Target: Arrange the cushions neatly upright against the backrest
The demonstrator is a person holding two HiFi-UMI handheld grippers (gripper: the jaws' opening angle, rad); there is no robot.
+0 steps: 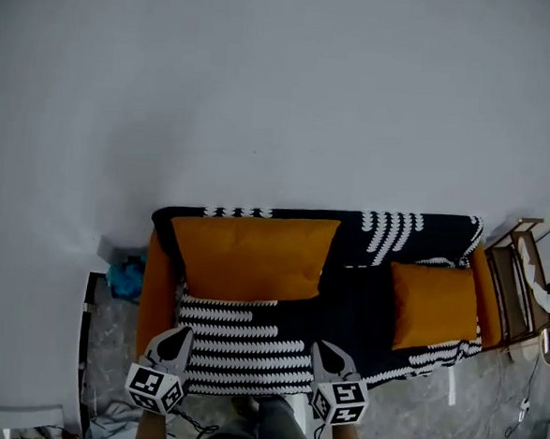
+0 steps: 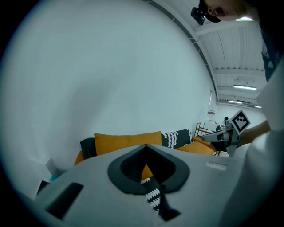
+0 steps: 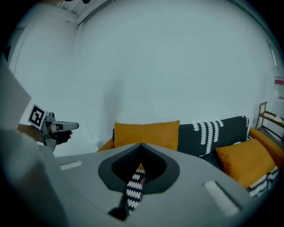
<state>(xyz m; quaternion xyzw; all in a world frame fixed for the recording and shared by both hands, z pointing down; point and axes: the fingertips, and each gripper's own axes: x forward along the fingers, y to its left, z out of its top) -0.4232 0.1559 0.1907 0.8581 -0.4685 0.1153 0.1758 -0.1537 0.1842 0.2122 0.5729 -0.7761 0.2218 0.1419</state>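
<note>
Ahead of the person a sofa (image 1: 415, 235) stands against a plain white wall (image 1: 284, 93), which fills most of every view. A black cover with rows of white marks (image 1: 238, 347) drapes its backrest and seat, and orange upholstery shows at both arms. The large orange cushion (image 1: 254, 256) stands upright against the backrest at the left end of the seat, its top edge about level with the top of the backrest. The smaller orange cushion (image 1: 433, 305) sits well apart from it at the right end, close to the right arm and skewed. Whether its back touches the backrest cannot be told. The floor (image 1: 430, 422) is grey and mottled. A wooden rack (image 1: 513, 277) stands just beside the sofa's right arm, and something teal (image 1: 125, 277) lies on the floor next to the left arm. The left gripper (image 1: 181, 332) and the right gripper (image 1: 325, 347) hover side by side at the front edge of the seat, the left one in front of the large cushion. Each gripper's jaws are clenched together with nothing between them. In each gripper view only a sliver of the patterned cover shows past the closed tips, and neither gripper touches a cushion.
</note>
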